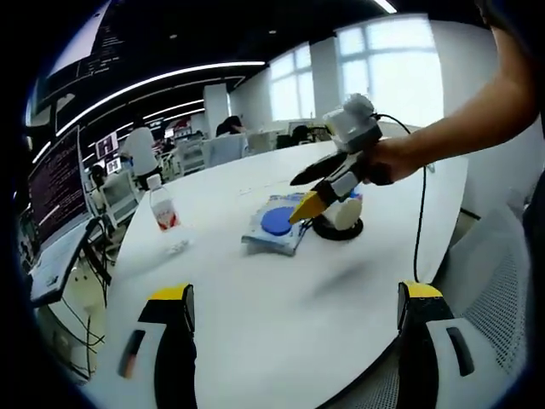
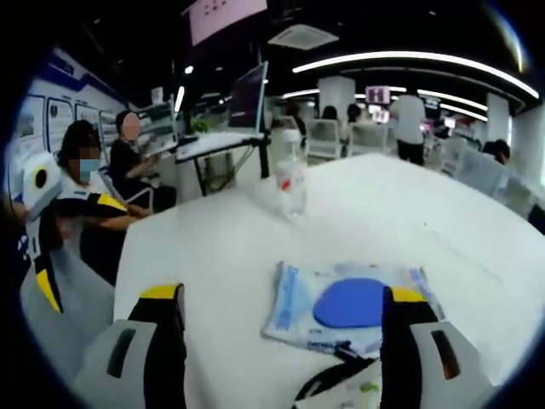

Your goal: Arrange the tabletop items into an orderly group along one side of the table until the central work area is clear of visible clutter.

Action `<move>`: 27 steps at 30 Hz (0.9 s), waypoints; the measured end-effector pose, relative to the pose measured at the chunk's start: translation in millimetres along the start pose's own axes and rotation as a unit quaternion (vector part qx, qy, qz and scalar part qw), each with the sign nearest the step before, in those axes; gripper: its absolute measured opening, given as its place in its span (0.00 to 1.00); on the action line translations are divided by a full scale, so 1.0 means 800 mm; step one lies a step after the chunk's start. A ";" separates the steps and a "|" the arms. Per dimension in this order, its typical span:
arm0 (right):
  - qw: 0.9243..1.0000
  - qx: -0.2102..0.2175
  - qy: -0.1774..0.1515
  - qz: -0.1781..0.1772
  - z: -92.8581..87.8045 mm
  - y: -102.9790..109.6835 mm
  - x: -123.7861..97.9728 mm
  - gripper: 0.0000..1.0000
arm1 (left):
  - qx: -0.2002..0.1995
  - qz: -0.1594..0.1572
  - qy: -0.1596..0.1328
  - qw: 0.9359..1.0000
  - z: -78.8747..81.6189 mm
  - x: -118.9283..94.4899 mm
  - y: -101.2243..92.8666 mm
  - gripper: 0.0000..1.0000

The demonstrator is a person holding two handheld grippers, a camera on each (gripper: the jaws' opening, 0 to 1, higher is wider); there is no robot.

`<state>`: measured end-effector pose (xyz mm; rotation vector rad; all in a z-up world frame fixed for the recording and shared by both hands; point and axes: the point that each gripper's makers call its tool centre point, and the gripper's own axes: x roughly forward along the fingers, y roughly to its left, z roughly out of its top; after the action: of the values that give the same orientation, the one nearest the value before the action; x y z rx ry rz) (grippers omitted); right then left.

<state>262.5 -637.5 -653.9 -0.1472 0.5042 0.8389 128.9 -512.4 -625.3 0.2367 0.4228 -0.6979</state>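
A flat white-and-blue pack (image 1: pixel 274 223) with a round blue patch lies mid-table. Beside it stands a white object on a round black base (image 1: pixel 341 220). A clear water bottle (image 1: pixel 162 208) with a red label stands upright further off. My left gripper (image 1: pixel 295 298) is open over bare tabletop, nothing between its jaws. My right gripper (image 1: pixel 295 200), held by a hand, hovers just above the pack with its jaws apart. In the right gripper view the pack (image 2: pixel 349 302) lies between the open jaws of the right gripper (image 2: pixel 283 298), the bottle (image 2: pixel 291 183) beyond it. The left gripper (image 2: pixel 41 247) shows at the left edge.
The white table (image 1: pixel 255 324) curves round, with its edge near my left gripper. A black cable (image 1: pixel 420 221) hangs from the right gripper. A mesh chair (image 1: pixel 498 290) stands at the right. Monitors (image 1: pixel 55 183), desks and seated people (image 2: pixel 85 196) lie beyond the far edge.
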 end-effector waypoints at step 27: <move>0.998 0.025 0.016 -0.049 -0.057 0.003 -0.092 0.96 | 0.008 -0.004 -0.004 1.000 0.003 -0.001 -0.003 1.00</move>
<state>203.0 -700.0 -658.3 -0.1380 0.5445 0.7290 127.3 -514.9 -623.3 0.2479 0.4106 -0.7107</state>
